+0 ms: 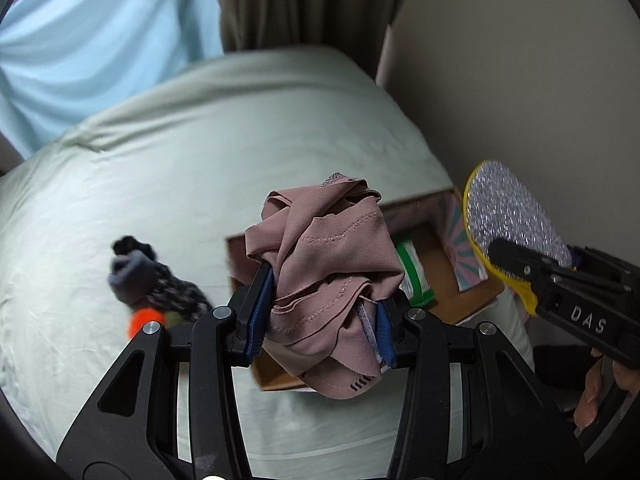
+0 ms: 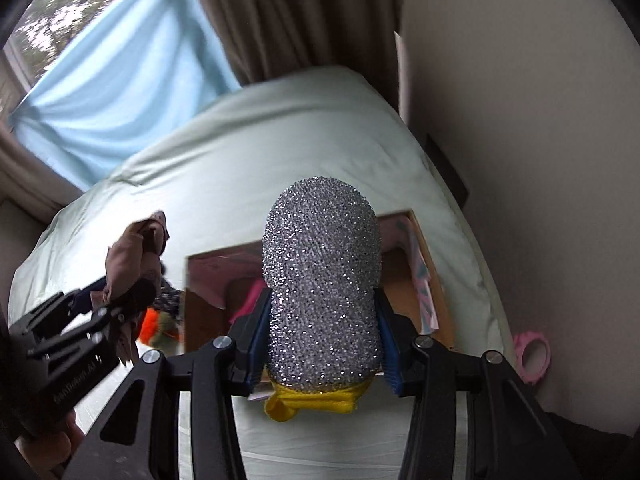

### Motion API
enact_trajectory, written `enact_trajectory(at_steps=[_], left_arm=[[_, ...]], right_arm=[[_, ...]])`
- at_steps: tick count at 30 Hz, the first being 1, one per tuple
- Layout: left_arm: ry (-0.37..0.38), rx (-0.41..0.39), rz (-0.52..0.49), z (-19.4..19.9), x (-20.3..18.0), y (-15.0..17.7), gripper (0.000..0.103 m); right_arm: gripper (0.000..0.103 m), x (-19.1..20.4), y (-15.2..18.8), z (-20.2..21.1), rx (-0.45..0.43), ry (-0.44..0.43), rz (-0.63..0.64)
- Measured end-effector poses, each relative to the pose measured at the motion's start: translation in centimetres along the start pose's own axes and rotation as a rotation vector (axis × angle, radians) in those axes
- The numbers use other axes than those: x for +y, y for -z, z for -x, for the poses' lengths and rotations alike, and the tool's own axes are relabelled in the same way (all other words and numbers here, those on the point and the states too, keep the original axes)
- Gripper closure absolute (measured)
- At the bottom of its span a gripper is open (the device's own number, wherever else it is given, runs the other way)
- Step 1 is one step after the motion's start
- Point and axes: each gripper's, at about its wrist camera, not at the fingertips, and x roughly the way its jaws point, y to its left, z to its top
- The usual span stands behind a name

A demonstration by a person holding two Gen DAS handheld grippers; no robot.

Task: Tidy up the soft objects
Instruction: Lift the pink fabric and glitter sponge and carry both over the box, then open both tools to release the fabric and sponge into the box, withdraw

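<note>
My left gripper (image 1: 322,312) is shut on a crumpled dusty-pink garment (image 1: 324,272), held above the bed and partly over an open cardboard box (image 1: 432,264). My right gripper (image 2: 322,344) is shut on a silver glittery scrubbing pad (image 2: 322,276) with a yellow edge, also over the box (image 2: 424,256). In the left wrist view the right gripper (image 1: 532,268) with the pad (image 1: 508,212) hangs at the right. The right wrist view has the left gripper (image 2: 120,304) with the pink garment (image 2: 136,256) at the left.
The box lies on a pale green bed sheet (image 1: 160,168) and holds a green-and-white packet (image 1: 414,276) and pink things. A dark sock bundle (image 1: 144,272) and an orange item (image 1: 144,320) lie left of it. A wall (image 1: 520,80) and brown curtain (image 1: 300,0) stand behind. A pink ring (image 2: 532,356) lies by the wall.
</note>
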Motion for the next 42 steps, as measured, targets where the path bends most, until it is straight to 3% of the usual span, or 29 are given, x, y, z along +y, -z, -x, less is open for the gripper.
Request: enact_trajectory(at_steps=[5, 10, 16, 18, 19, 20, 21, 22, 23, 28, 35, 42], left_arm=[[-0.008, 0.099, -0.041, -5.1, -3.1, 0.0, 0.063], [0.023, 0.266, -0.063, -10.5, -4.7, 0.4, 0.063], [0.015, 0.325, -0.144, -13.8, -5.1, 0.4, 0.063], [0.047, 0.338, -0.137, -14.2, -5.0, 0.2, 0.06], [0.058, 0.336, -0.128, -14.2, -4.9, 0.0, 0.05], [0.041, 0.328, -0.128, -14.1, -4.9, -0.1, 0.025], [0.014, 0.327, -0.134, -14.1, -4.9, -0.2, 0.008], [-0.014, 0.322, -0.148, -14.0, -5.1, -0.3, 0.0], [-0.025, 0.327, -0.165, -14.0, -5.3, -0.2, 0.0], [-0.052, 0.362, -0.246, -14.0, -5.3, 0.4, 0.0], [-0.04, 0.36, -0.195, -12.7, -4.2, 0.8, 0.0], [-0.022, 0.315, -0.169, -9.5, -4.0, 1.3, 0.0]], right_arm=[[0.06, -2.7, -0.1, -4.0, 0.076, -0.005, -0.092], [0.06, -4.5, -0.2, -7.4, 0.169, -0.026, -0.157], [0.06, -6.0, -0.4, -10.9, 0.246, -0.026, -0.211], [0.052, -6.4, -0.4, -11.6, 0.257, -0.023, -0.219], [0.048, -6.6, -0.7, -12.0, 0.266, -0.029, -0.226], [0.037, -6.7, -0.8, -12.3, 0.274, -0.044, -0.234], [0.023, -6.8, -0.9, -12.5, 0.28, -0.063, -0.242], [0.016, -7.1, -1.1, -13.0, 0.287, -0.081, -0.246], [0.009, -7.2, -1.2, -13.1, 0.285, -0.082, -0.246], [0.007, -7.5, -1.1, -13.1, 0.252, -0.1, -0.255], [0.007, -6.9, -0.5, -12.7, 0.247, -0.115, -0.207], [0.007, -5.5, -0.6, -9.8, 0.18, -0.121, -0.154]])
